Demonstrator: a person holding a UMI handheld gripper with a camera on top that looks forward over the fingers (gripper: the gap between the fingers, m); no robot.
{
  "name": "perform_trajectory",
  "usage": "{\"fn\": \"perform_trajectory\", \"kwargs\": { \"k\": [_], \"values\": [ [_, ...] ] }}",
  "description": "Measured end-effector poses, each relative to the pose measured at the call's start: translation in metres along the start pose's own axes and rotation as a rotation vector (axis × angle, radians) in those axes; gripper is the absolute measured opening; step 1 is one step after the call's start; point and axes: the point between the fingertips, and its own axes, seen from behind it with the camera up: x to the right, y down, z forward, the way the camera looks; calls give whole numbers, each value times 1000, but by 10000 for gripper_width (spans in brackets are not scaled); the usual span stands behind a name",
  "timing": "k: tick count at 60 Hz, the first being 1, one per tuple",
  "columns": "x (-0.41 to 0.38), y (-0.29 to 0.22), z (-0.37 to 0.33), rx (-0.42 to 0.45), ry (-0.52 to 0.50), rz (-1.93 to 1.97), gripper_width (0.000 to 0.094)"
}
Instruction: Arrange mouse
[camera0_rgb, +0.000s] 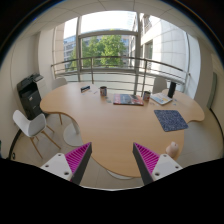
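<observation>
Over the near table (105, 125) edge, I am holding the gripper (110, 160) released, its 2 fingers spread and empty. Ahead right, something small, likely the mouse (172, 149), is sitting beside the mousepad (170, 120); I am planning a low, slow approach.

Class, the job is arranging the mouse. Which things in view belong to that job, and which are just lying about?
For the job: gripper, fingers open, nothing between them; mouse mat; small pale thing below the mat, probably the mouse.

Lying about: cup; book; white chair.
</observation>
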Motion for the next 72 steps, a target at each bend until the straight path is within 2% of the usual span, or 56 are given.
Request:
{"fn": "perform_trajectory", "kwargs": {
  "k": [6,15,26,34,49,66,72],
  "values": [
    [9,10,1,-19,10,15,850],
    [50,52,11,-52,22,38,849],
    [144,115,31,-98,82,63,848],
    [227,141,61,-83,143,66,849],
    [322,146,148,-51,125,96,846],
    [350,126,204,-63,80,139,843],
    [344,121,215,-62,86,113,797]
  ]
}}
